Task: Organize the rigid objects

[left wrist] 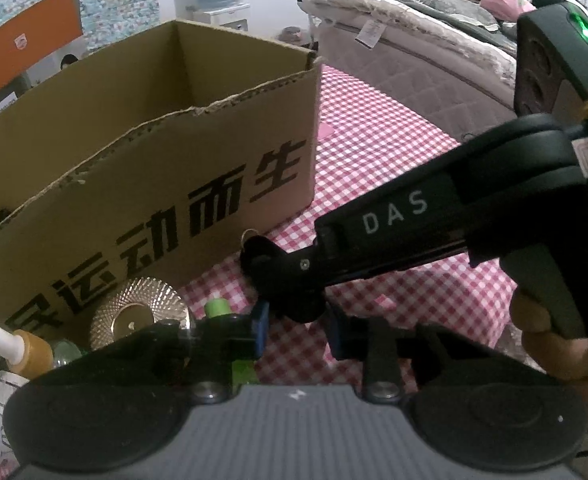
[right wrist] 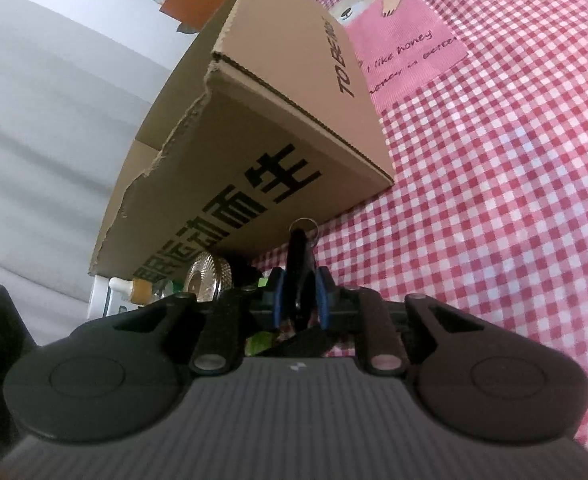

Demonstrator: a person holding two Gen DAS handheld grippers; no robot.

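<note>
Checkered cloth bears an open cardboard box, interior unseen.

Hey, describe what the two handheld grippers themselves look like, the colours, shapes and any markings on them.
Both are black plastic. The right gripper has a long black body printed "DAS" in white, a green light on top, and a bare hand on its handle. Seen from its own camera, each has a grey ribbed plate, two rounded black lobes, silver pivot pins and blue pads on its jaws; the left gripper looks the same.
</note>
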